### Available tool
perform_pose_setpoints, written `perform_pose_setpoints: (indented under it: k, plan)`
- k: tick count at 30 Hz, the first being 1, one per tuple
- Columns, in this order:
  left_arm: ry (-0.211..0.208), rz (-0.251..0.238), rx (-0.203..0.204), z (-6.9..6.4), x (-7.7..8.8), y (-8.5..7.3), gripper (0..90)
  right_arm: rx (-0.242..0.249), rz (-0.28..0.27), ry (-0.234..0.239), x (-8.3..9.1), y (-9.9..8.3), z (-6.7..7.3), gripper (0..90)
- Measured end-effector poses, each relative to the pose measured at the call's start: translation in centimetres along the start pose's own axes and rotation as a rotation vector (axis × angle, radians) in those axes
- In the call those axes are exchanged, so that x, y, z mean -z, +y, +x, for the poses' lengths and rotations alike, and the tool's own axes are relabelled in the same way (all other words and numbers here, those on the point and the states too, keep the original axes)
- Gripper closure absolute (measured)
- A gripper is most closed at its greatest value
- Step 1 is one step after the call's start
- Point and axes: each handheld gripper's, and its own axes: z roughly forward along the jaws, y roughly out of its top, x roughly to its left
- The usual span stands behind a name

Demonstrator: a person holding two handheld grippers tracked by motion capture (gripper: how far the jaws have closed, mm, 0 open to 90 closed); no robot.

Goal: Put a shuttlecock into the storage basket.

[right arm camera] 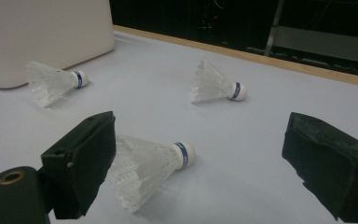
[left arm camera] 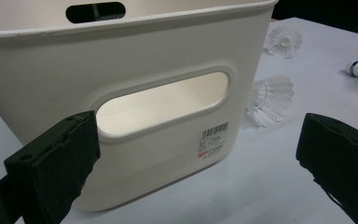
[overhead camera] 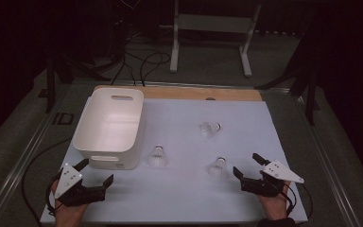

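So the right gripper (overhead camera: 248,169) sits near the front right corner of the table (overhead camera: 179,198), jaws spread wide with nothing between the pads. The nearest shuttlecock (overhead camera: 217,167) lies on its side just ahead and a bit to the left of it, toward the middle of the table. In the right gripper view that same shuttlecock (right arm camera: 149,165) sits right by the left-hand jaw, feather skirt toward the gripper and cork pointing away and to the right, so its long axis runs roughly crosswise to the jaw gap, not down it. My guess is the hand needs a small shift left before closing, otherwise one pad lands on the feathers.

The left gripper (overhead camera: 96,176) is at the front left corner, also wide open and holding nothing, parked just in front of the white bin (overhead camera: 108,125), which stands along the left edge. Two more shuttlecocks: one (overhead camera: 157,156) just beside the bin's right wall, one (overhead camera: 210,128) farther back near the middle. Hard to tell from above which way that far one points; the picture's pretty dim.

Right hand is clearly the closer one for the first pick.
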Motion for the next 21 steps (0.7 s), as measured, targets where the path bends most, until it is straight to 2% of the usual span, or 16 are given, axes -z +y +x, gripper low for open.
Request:
perform_pose_setpoints:
  k: [21]
  plan:
    - [-0.001,-0.001,0.003,-0.47,-0.05,0.24,0.3,-0.013,0.008,-0.011,-0.22,-0.2,-0.12,9.5]
